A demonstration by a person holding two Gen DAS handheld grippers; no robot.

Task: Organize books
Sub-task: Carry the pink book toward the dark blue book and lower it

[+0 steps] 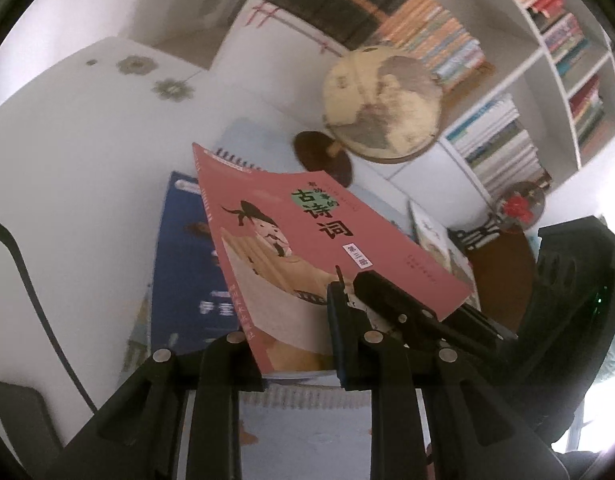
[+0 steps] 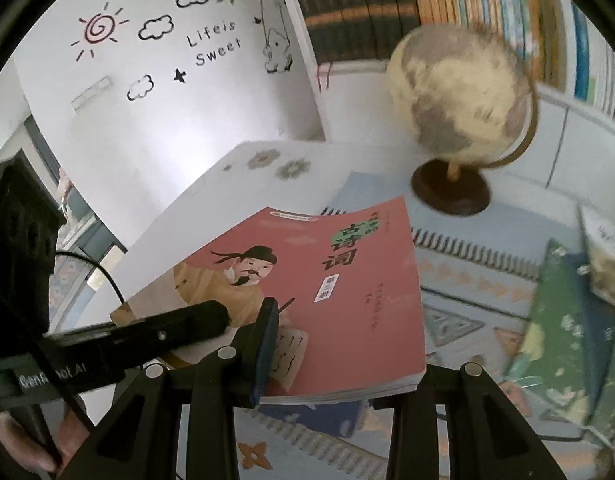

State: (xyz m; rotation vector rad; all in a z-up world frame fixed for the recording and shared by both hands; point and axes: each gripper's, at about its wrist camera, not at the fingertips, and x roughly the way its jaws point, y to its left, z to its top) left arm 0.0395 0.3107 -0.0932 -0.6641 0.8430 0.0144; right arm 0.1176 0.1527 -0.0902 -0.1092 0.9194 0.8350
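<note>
Home study or reading room, packed bookshelves (image 1: 459, 40), globe (image 2: 463, 92), playful wall decals (image 2: 155, 40)

White wall (image 2: 167, 120) w/ decals, bookshelf (image 1: 563, 92)

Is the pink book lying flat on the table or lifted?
Lifted. The pink book tilts above the blue book and the mat, gripped along its near edge by both grippers.

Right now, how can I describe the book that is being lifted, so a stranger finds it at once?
Start at the cream globe on a dark wooden base. In front of it, above the patterned pale-blue tablecloth, is the pink paperback book. Only it shows a bearded man in a black hat.
</note>
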